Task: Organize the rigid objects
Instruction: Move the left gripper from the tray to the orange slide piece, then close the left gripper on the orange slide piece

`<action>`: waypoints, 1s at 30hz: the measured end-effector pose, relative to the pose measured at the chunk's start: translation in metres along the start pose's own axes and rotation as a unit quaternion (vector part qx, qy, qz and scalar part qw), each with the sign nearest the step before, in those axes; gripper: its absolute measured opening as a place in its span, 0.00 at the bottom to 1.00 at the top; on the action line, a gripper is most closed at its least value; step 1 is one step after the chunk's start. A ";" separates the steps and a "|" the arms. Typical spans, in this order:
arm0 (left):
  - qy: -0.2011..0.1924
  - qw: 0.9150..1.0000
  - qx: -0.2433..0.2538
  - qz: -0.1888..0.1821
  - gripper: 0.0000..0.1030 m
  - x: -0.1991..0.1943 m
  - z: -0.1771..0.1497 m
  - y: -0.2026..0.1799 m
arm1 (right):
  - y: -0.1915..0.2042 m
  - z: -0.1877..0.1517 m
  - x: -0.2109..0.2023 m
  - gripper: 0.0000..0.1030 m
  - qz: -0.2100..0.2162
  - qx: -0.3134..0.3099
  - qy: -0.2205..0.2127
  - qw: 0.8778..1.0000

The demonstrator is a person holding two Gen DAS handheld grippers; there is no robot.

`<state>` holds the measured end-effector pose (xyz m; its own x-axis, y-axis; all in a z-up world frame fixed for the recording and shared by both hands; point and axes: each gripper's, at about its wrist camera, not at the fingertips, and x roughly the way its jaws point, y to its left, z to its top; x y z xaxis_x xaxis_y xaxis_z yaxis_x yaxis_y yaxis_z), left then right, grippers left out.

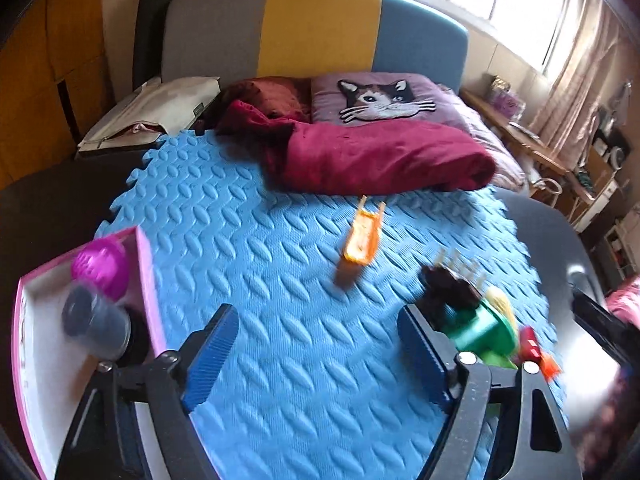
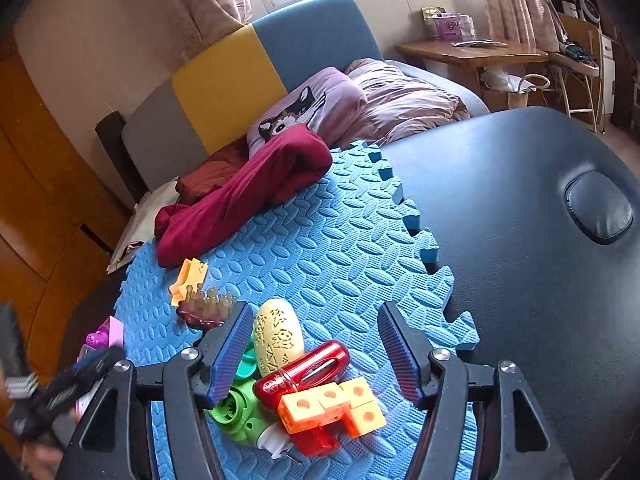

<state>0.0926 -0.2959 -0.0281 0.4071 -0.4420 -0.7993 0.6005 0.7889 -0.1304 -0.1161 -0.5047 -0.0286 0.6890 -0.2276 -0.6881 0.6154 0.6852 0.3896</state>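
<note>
Your left gripper [image 1: 316, 360] stands open and empty over bare blue mat [image 1: 256, 240]; the pink tray [image 1: 144, 276] at the mat's left edge holds a purple ball [image 1: 102, 266] and grey cup [image 1: 94, 320]. Your right gripper [image 2: 312, 360] gapes around the toy pile [image 2: 304, 384] near the mat's right edge, pads not pressing.

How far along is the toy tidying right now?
Done: a purple ball and a grey cup lie in the pink box. In hand: nothing; the left gripper is open over bare mat, and the right gripper is open around the toy pile, not pressing it. Left: that pile, the orange piece and the brown brush.
</note>
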 end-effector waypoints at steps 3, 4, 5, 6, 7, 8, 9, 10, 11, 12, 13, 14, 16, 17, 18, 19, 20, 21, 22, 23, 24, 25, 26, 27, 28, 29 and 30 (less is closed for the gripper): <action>0.000 1.000 0.018 0.007 0.74 0.018 0.012 -0.007 | 0.001 0.000 0.001 0.64 0.002 -0.004 0.003 1.000; 0.000 1.000 0.027 0.009 0.74 0.025 0.016 -0.010 | 0.001 0.000 0.002 0.64 0.003 -0.004 0.005 1.000; 0.000 0.999 0.033 0.010 0.70 0.030 0.020 -0.013 | 0.001 0.000 0.002 0.64 0.006 -0.002 0.005 1.000; -0.001 0.999 0.039 0.010 0.68 0.036 0.024 -0.016 | 0.001 0.000 0.002 0.64 0.007 -0.001 0.006 1.000; -0.001 0.999 0.045 0.005 0.66 0.043 0.028 -0.020 | 0.000 0.000 0.002 0.64 0.010 0.000 0.005 1.000; 0.000 0.999 0.050 0.000 0.66 0.047 0.031 -0.023 | 0.000 0.000 0.001 0.64 0.011 0.001 0.005 1.000; 0.000 0.999 0.054 -0.003 0.66 0.051 0.034 -0.027 | 0.000 0.000 0.001 0.64 0.012 0.001 0.005 1.000; 0.000 0.998 0.059 -0.003 0.66 0.055 0.037 -0.030 | 0.000 0.000 0.001 0.64 0.013 0.002 0.006 1.000; -0.002 0.998 0.063 -0.002 0.66 0.059 0.039 -0.033 | -0.001 0.000 0.002 0.64 0.014 0.004 0.008 1.000; -0.002 0.998 0.068 -0.001 0.66 0.062 0.041 -0.035 | -0.001 0.000 0.002 0.64 0.016 0.005 0.009 1.000; 0.001 0.997 0.073 0.004 0.66 0.068 0.044 -0.038 | -0.002 0.000 0.003 0.64 0.017 0.007 0.010 1.000; 0.004 0.997 0.077 0.009 0.65 0.074 0.046 -0.040 | -0.002 0.000 0.003 0.64 0.017 0.007 0.009 1.000; 0.011 0.996 0.084 0.008 0.56 0.086 0.050 -0.044 | -0.001 0.000 0.003 0.64 0.016 0.006 0.009 1.000; 0.014 0.996 0.089 0.009 0.51 0.092 0.051 -0.045 | -0.001 0.000 0.003 0.64 0.016 0.004 0.009 1.000; 0.016 0.996 0.087 0.010 0.49 0.097 0.053 -0.045 | 0.000 0.000 0.003 0.64 0.017 0.003 0.009 1.000; 0.021 0.996 0.082 0.010 0.43 0.102 0.054 -0.044 | 0.001 0.000 0.004 0.64 0.016 0.000 0.010 1.000; 0.033 0.997 0.070 0.008 0.35 0.107 0.055 -0.039 | 0.001 0.000 0.004 0.64 0.015 -0.003 0.010 1.000; 0.026 0.998 0.064 0.010 0.32 0.107 0.055 -0.036 | 0.002 0.000 0.004 0.63 0.013 -0.005 0.009 1.000; 0.023 0.997 0.070 0.018 0.29 0.106 0.053 -0.036 | 0.002 0.000 0.003 0.62 0.013 -0.005 0.009 1.000; 0.020 0.997 0.077 0.020 0.29 0.105 0.052 -0.036 | 0.001 0.000 0.002 0.58 0.014 -0.004 0.008 1.000; 0.019 0.996 0.084 0.021 0.28 0.104 0.050 -0.036 | 0.000 0.000 0.002 0.55 0.014 -0.002 0.007 1.000; 0.021 0.995 0.091 0.023 0.27 0.102 0.048 -0.036 | -0.001 0.001 0.002 0.53 0.014 0.000 0.008 1.000; 0.024 0.995 0.092 0.023 0.26 0.100 0.048 -0.035 | -0.002 0.001 0.003 0.50 0.014 0.003 0.008 1.000; 0.027 0.995 0.091 0.023 0.26 0.099 0.046 -0.035 | -0.003 0.001 0.003 0.47 0.014 0.005 0.009 1.000; 0.030 0.996 0.087 0.021 0.26 0.097 0.044 -0.034 | -0.005 0.001 0.003 0.46 0.015 0.008 0.010 1.000; 0.030 0.996 0.085 0.019 0.26 0.095 0.042 -0.033 | -0.006 0.001 0.003 0.45 0.016 0.012 0.011 1.000; 0.031 0.996 0.081 0.018 0.26 0.092 0.040 -0.031 | -0.008 0.001 0.003 0.44 0.017 0.017 0.012 1.000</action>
<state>0.1393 -0.3785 -0.0741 0.3904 -0.3833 -0.8370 0.6912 0.7226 -0.0086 -0.1187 -0.5121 -0.0331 0.7004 -0.1881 -0.6885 0.6049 0.6685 0.4327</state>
